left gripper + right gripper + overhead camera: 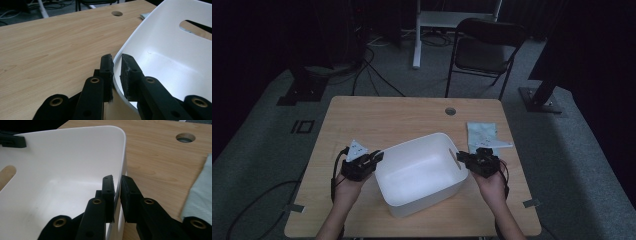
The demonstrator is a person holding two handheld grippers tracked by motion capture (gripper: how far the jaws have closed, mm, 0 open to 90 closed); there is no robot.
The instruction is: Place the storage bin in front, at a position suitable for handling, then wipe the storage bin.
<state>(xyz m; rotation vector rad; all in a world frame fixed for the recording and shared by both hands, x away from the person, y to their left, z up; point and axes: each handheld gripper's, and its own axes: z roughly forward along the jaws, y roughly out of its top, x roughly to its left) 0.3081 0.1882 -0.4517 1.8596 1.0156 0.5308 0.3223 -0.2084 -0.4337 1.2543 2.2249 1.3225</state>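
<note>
A white plastic bin point(422, 202) stands in the middle of the wooden table point(377, 115), turned at an angle. My left gripper point(377, 156) grips its left rim. In the left gripper view the thin wall of the bin point(162, 50) runs between the two black pads of the left gripper point(117, 62). My right gripper point(460, 157) holds the opposite rim, just beside the handle slot. In the right gripper view the right gripper point(117, 182) pinches the wall of the bin point(62, 170) near a rounded corner. The inside of the bin is bare.
A folded pale cloth point(482, 135) lies on the table just beyond my right gripper, also seen as the cloth point(200, 197) at the edge of the right gripper view. A round cable hole point(450, 111) sits near the table's far edge. A folding chair point(484, 50) stands behind the table.
</note>
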